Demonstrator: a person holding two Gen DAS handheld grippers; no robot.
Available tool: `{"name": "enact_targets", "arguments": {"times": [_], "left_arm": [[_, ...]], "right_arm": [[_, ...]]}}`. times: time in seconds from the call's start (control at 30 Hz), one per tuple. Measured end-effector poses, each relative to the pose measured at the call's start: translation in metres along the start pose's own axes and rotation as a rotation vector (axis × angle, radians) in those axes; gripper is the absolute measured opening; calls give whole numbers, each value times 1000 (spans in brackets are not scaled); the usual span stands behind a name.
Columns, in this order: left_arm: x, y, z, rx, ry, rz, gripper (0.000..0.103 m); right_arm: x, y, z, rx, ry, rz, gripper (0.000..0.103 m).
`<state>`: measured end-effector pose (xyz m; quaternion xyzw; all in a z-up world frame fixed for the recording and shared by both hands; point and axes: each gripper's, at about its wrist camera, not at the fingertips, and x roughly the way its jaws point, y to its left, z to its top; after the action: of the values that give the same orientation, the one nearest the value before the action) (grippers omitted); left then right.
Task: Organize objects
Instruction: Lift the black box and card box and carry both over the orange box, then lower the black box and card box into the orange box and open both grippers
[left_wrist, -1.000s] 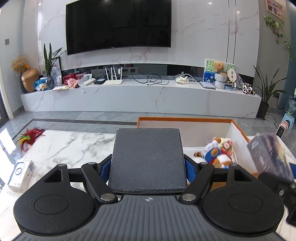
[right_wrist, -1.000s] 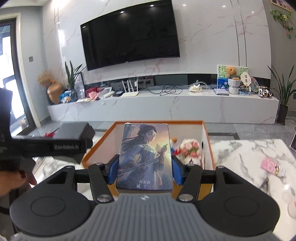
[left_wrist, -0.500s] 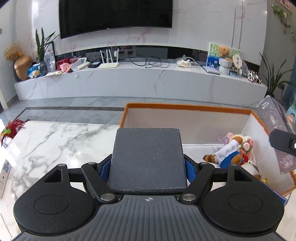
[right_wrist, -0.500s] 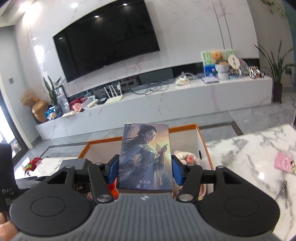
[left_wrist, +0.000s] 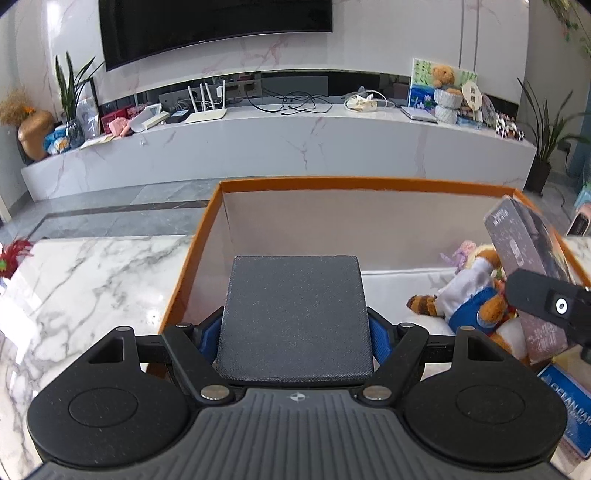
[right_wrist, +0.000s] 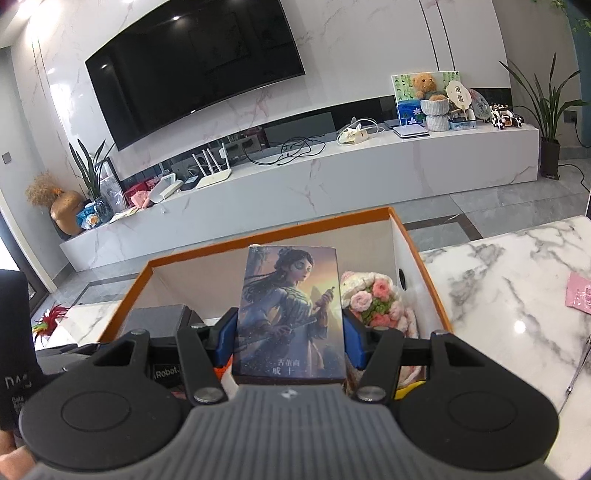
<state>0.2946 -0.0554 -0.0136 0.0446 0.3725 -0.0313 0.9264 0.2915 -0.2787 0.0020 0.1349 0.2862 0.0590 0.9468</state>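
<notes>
My left gripper is shut on a dark grey textured box, held over the left part of the orange-rimmed storage box. My right gripper is shut on a box printed with a painted woman, held over the same storage box. In the left wrist view that printed box and the right gripper come in from the right. A plush toy in blue and white and a knitted pink flower bunch lie inside the storage box.
The storage box stands on a white marble table. A red feather toy lies at the table's left edge, a pink packet at the right. A blue box sits low right. TV bench behind.
Both grippers have moved forward and down over the storage box, each still holding its box. The right gripper's box now hangs lower inside the box opening.
</notes>
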Motion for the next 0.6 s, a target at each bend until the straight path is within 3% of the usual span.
{"name": "enact_targets", "arguments": {"times": [0.6], "left_arm": [[5, -16, -1, 83, 23, 58, 88]], "right_arm": [[11, -11, -3, 39, 10, -16, 59]]}}
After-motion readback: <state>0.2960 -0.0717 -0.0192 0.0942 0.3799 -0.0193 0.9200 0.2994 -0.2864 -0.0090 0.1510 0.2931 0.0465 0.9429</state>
